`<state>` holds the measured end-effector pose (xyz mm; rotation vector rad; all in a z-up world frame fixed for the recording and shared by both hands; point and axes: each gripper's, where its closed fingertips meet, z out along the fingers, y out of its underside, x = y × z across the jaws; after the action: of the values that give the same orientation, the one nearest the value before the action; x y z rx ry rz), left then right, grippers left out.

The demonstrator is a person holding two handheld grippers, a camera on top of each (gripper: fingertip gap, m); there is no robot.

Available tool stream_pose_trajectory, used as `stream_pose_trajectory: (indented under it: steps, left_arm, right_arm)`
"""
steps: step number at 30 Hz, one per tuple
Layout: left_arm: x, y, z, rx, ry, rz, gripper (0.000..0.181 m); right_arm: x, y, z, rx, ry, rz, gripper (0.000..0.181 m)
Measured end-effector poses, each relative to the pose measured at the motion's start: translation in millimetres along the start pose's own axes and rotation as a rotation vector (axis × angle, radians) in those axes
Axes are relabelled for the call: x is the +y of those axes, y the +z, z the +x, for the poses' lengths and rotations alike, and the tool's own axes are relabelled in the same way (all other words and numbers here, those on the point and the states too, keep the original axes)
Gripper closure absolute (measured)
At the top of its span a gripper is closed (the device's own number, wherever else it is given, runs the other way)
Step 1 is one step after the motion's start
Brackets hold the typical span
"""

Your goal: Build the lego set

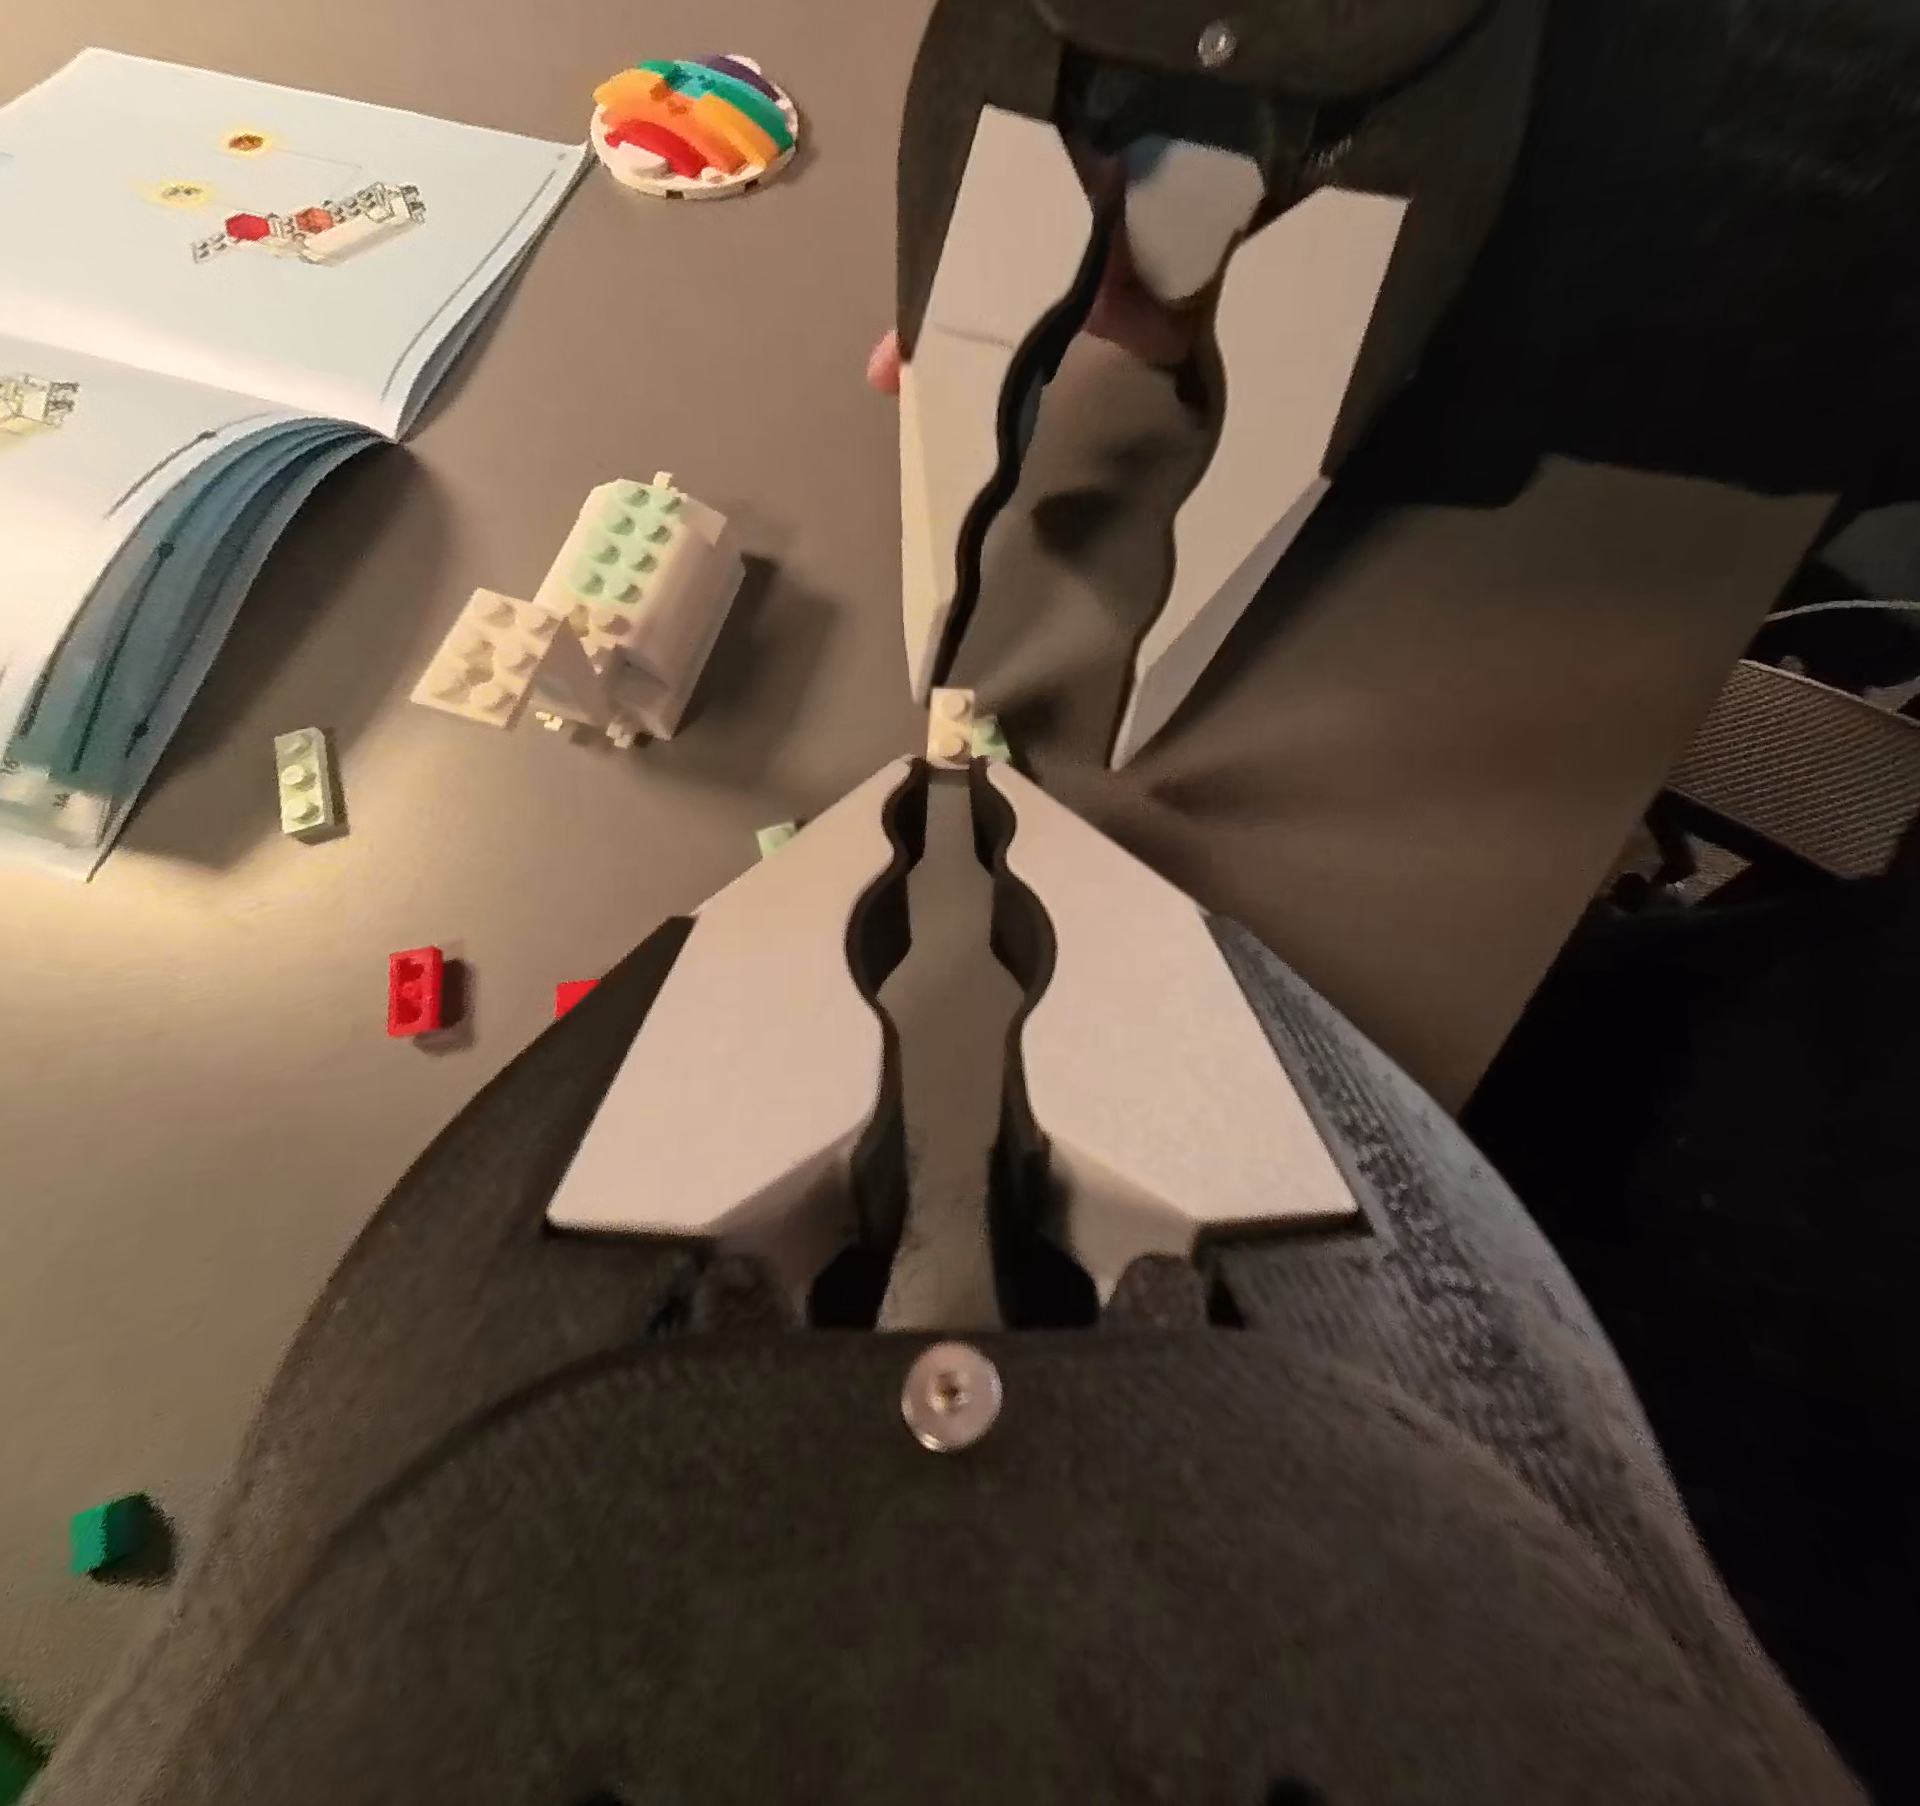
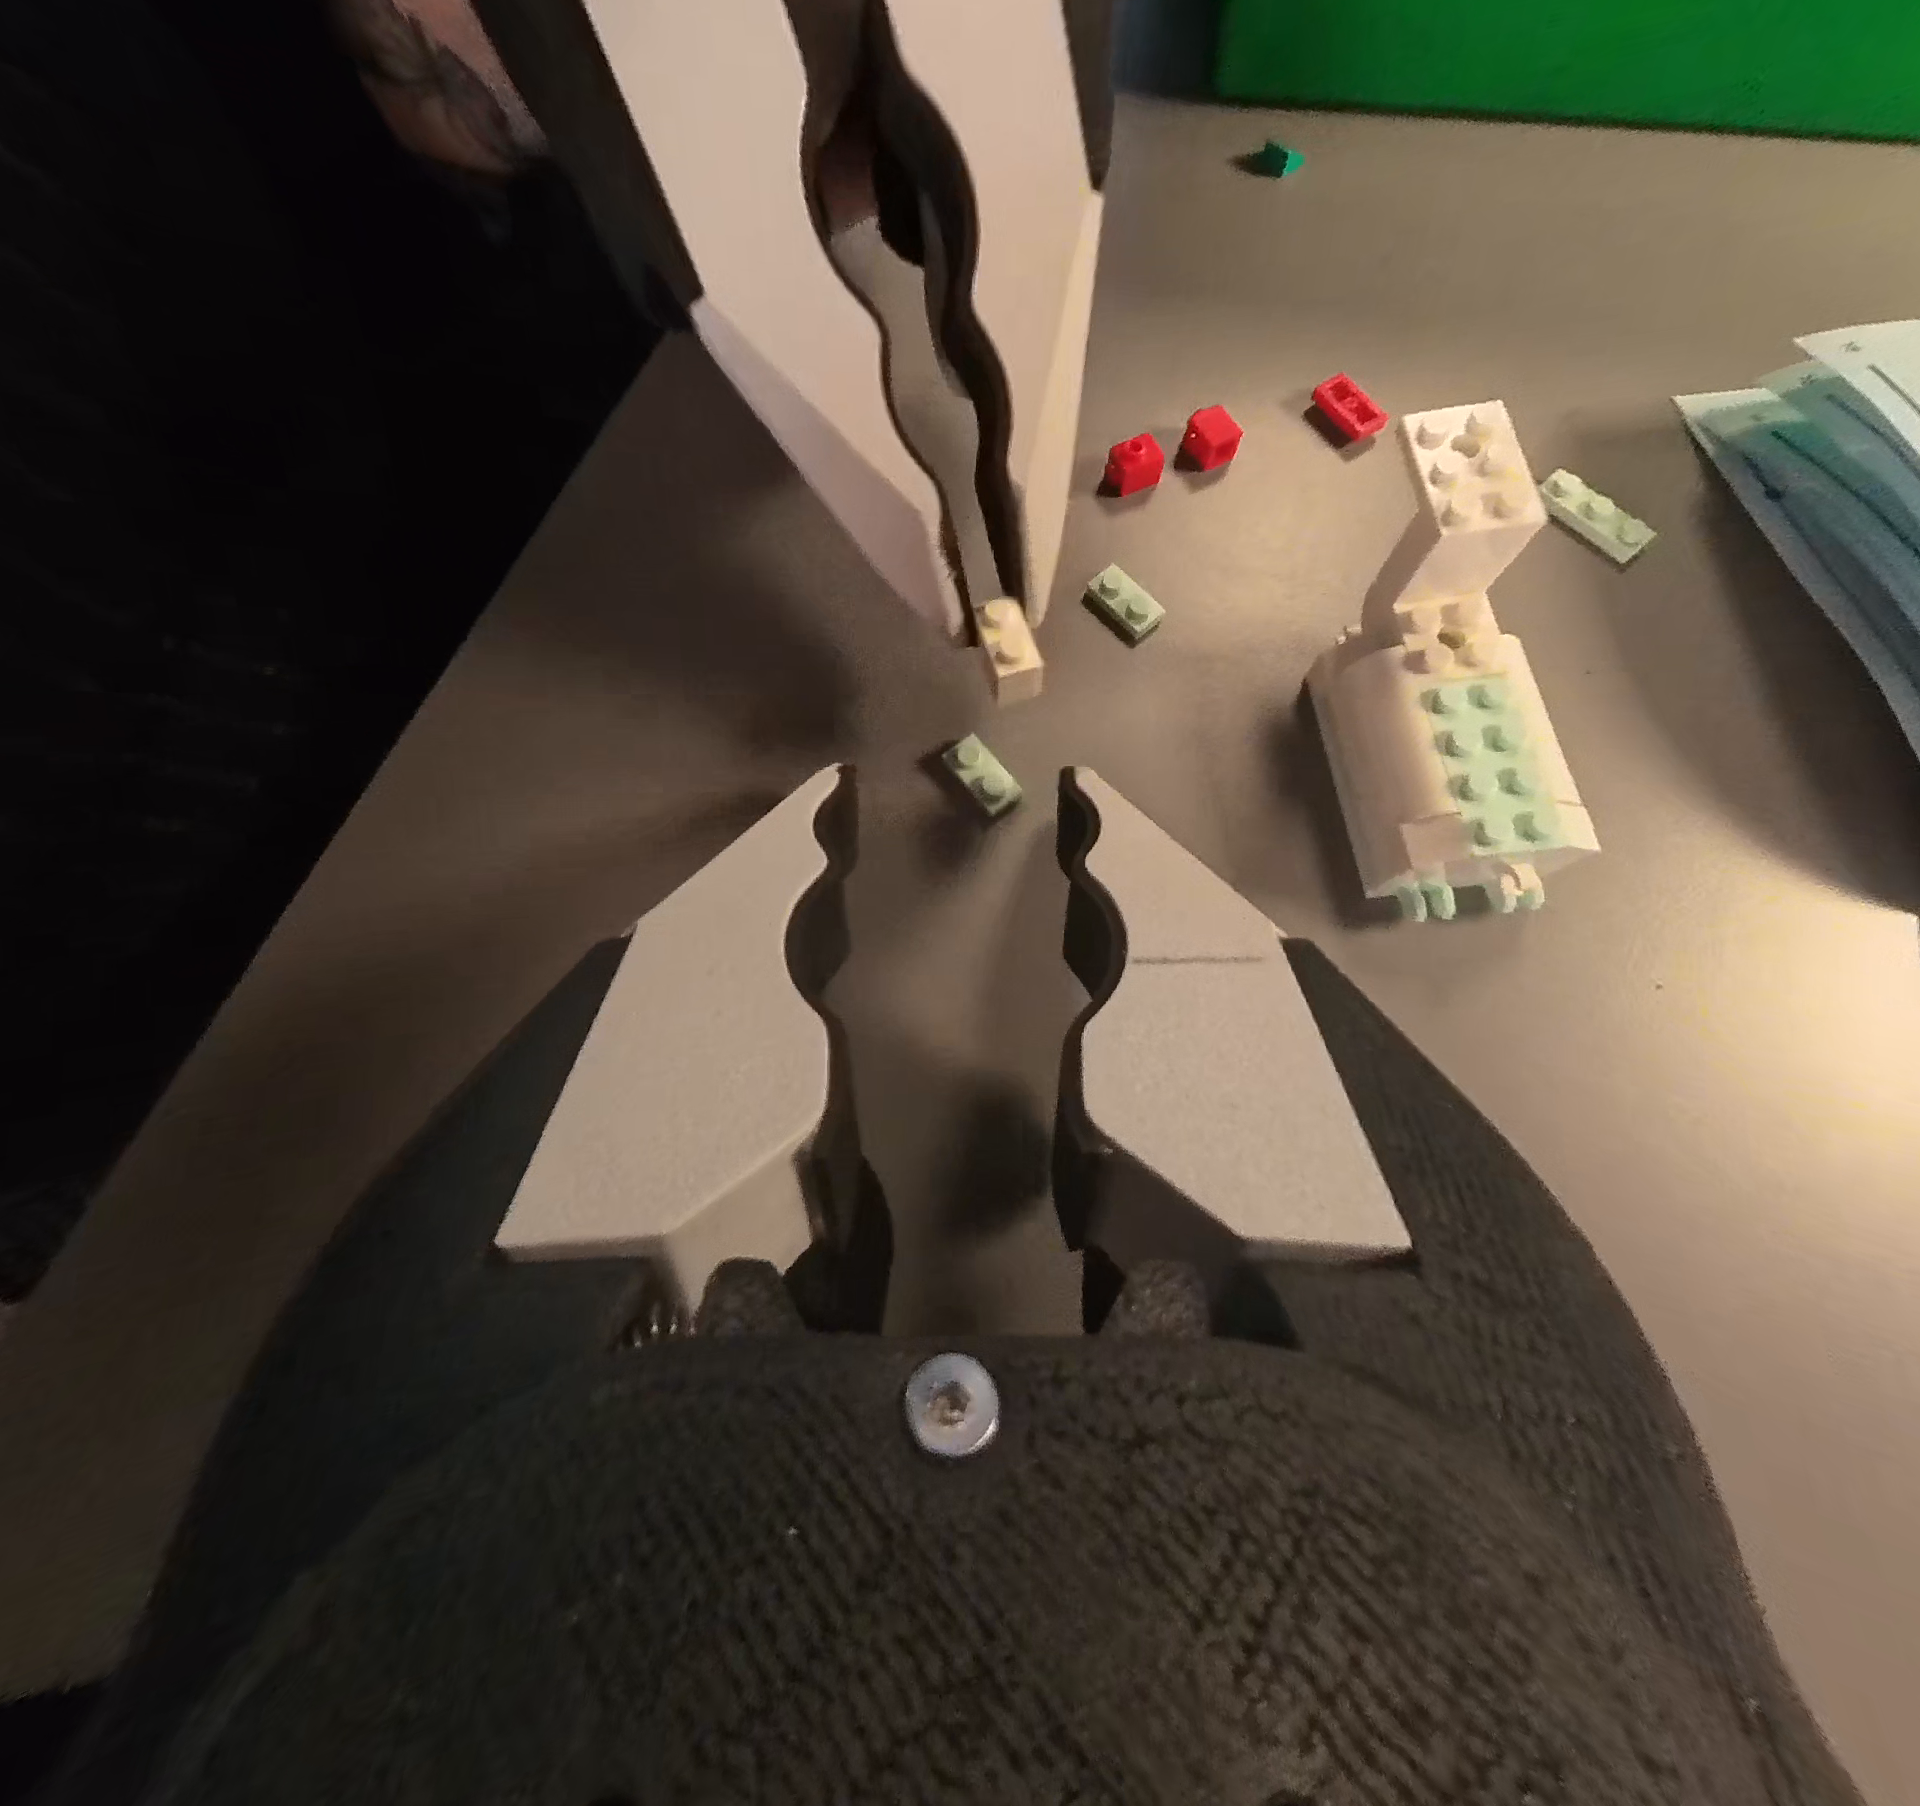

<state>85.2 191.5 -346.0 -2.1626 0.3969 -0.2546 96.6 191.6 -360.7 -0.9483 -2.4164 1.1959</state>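
My left gripper [image 1: 948,767] is shut on a small white brick [image 1: 951,722] that sticks out past its tips, held just above the table. In the right wrist view the left gripper [image 2: 1003,626] comes down from the top with the white brick [image 2: 1008,650]. My right gripper [image 2: 956,780] is open and empty, with a small mint plate [image 2: 982,776] lying on the table between its tips. In the left wrist view the right gripper [image 1: 1023,722] faces mine, and the mint plate [image 1: 995,740] peeks out behind the white brick. The white and mint build [image 2: 1455,717] lies on its side.
The open instruction booklet [image 1: 208,302] lies at the left, with a round rainbow build [image 1: 694,135] beyond it. Loose red bricks [image 2: 1210,437], two more mint plates [image 2: 1122,603] [image 2: 1597,515] and a green piece [image 2: 1273,159] are scattered about. The table edge [image 2: 582,468] runs close by. My two grippers' fingertips are within a few centimetres of each other. The green piece [image 2: 1273,159] lies around 15 cm away from my left fingertips. It turns up in the left wrist view [image 1: 136,1530] as well.
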Motion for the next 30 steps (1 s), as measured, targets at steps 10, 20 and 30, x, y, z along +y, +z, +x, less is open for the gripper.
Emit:
stream_pose_trajectory:
  steps: [10,20,30]
  left_arm:
    - [1,5,9,0.032,0.019,-0.024,0.174]
    - [7,16,7,-0.041,0.01,-0.116,0.174]
    - [9,16,10,-0.071,0.006,-0.134,0.174]
  right_arm:
    - [6,-1,-5,-0.051,0.029,-0.023,0.151]
    - [7,-2,-2,-0.032,0.022,-0.021,0.15]
    - [2,1,0,0.0,-0.014,-0.002,0.151]
